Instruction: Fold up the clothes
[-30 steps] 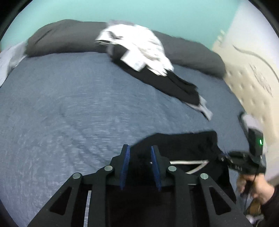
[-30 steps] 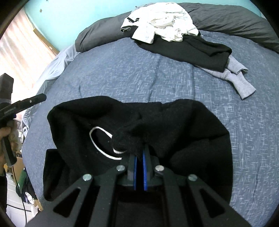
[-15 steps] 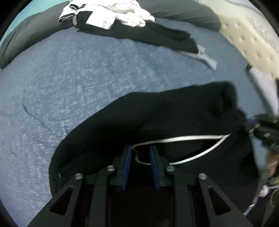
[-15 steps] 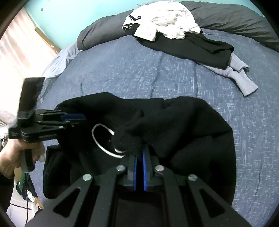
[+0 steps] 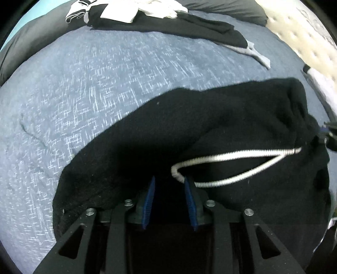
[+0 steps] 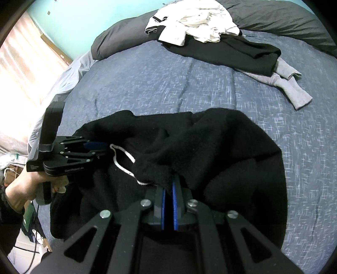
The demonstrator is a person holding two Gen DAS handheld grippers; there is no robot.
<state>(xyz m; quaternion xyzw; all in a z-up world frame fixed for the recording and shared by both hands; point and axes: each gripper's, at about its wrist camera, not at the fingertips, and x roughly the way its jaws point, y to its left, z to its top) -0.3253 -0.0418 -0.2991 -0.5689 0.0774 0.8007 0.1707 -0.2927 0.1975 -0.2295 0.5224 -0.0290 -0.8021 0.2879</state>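
Note:
A black garment (image 5: 221,126) with a white drawstring (image 5: 231,155) lies bunched on the blue bedspread (image 5: 105,84). My left gripper (image 5: 169,178) points steeply down at the garment's near edge. Its jaws are opening, with dark cloth below the gap and the drawstring loop beside the right pad (image 5: 189,189). The right wrist view shows this left gripper (image 6: 103,148) at the garment's (image 6: 231,158) left edge, by the drawstring (image 6: 122,162). My right gripper (image 6: 168,185) is shut on a raised fold of the black cloth. Only its tip (image 5: 328,134) shows in the left wrist view.
A pile of clothes lies at the far end of the bed: white pieces (image 6: 200,19), a black garment (image 6: 231,50) and a grey sleeve (image 6: 292,88). Behind it runs a dark grey duvet roll (image 6: 284,19). A cream tufted headboard (image 5: 305,42) stands to the right, a bright curtained window (image 6: 21,63) to the left.
My left gripper came down from above the bed onto the black garment's edge by the drawstring, and its pads now stand a little wider apart. The right gripper kept still, holding its fold.

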